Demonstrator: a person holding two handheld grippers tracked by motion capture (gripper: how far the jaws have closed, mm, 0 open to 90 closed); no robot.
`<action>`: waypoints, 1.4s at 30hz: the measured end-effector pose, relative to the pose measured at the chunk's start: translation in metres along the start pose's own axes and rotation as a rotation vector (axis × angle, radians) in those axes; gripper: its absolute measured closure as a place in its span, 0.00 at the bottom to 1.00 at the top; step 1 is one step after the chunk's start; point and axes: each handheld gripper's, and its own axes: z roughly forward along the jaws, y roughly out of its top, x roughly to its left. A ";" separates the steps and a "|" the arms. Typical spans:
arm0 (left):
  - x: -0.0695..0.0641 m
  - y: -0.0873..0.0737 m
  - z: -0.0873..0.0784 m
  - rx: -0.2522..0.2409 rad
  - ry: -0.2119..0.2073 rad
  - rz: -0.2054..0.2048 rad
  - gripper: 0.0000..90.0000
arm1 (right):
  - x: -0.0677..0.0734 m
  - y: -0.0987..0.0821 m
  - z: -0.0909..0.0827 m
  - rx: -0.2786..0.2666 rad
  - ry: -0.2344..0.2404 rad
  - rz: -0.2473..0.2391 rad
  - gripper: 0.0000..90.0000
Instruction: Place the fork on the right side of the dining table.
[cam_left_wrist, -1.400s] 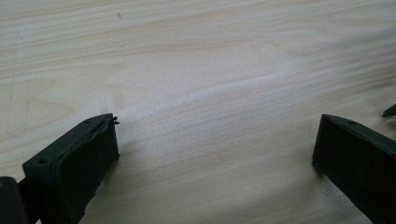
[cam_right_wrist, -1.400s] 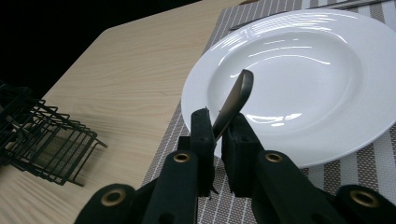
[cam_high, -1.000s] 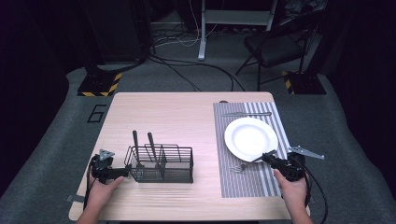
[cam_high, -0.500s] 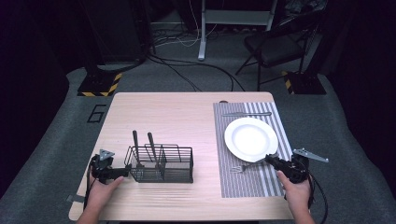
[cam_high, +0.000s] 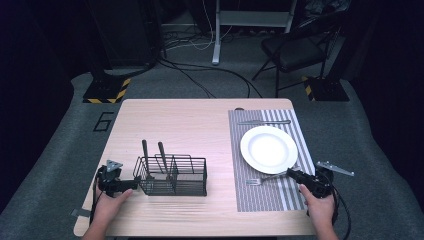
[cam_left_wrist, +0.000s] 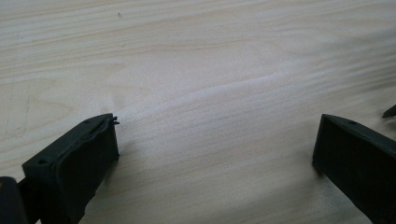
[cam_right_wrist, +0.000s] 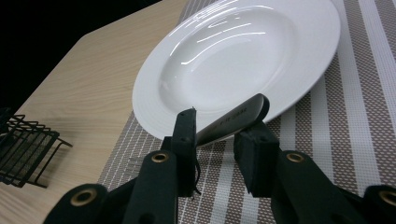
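Steel fork (cam_high: 272, 177), lying at six o'clock of the round white plate (cam_high: 269, 149) on the striped grey placemat (cam_high: 250, 195), is sitting loosely between the right gripper's (cam_right_wrist: 216, 125) near-closed jaws and risks twisting free, while the left gripper (cam_left_wrist: 215, 140) is gaping empty beside the black wire caddy (cam_high: 172, 176).

Wooden table (cam_high: 190, 120): basket (cam_high: 172, 176), striped placemat (cam_high: 265, 192)
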 end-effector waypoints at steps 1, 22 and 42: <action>0.000 0.000 0.000 0.000 0.000 0.000 0.00 | -0.003 -0.001 0.000 0.003 0.002 0.005 0.77; 0.000 0.000 0.000 0.000 0.000 0.000 0.00 | -0.030 -0.019 0.000 -0.027 0.029 0.234 0.83; 0.000 0.000 0.000 0.000 0.000 0.000 0.00 | -0.036 -0.027 0.002 0.007 -0.073 0.337 0.79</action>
